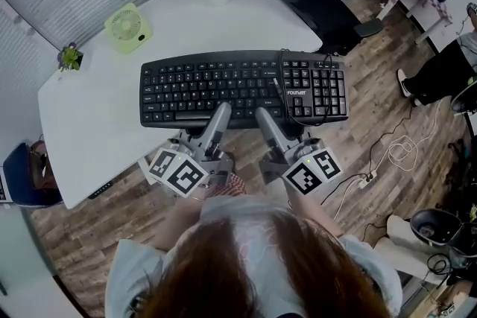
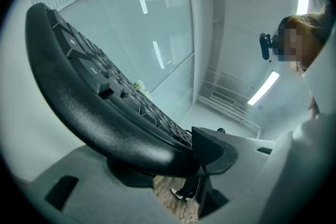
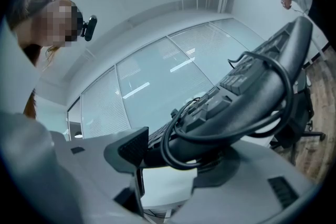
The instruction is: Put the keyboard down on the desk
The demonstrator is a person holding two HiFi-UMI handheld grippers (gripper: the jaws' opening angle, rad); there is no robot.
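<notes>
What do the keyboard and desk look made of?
The keyboard looks like black plastic, matt and finely grained, with a dull sheen along its front edge. The desk has a smooth white top, perhaps laminate or painted board; the look leaves that open.

Black keyboard [image 1: 244, 89], white desk [image 1: 97, 115]

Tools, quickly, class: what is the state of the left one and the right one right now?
Left tool: closed on the keyboard, gripping its near edge.
Right tool: closed on the same keyboard's near edge.
</notes>
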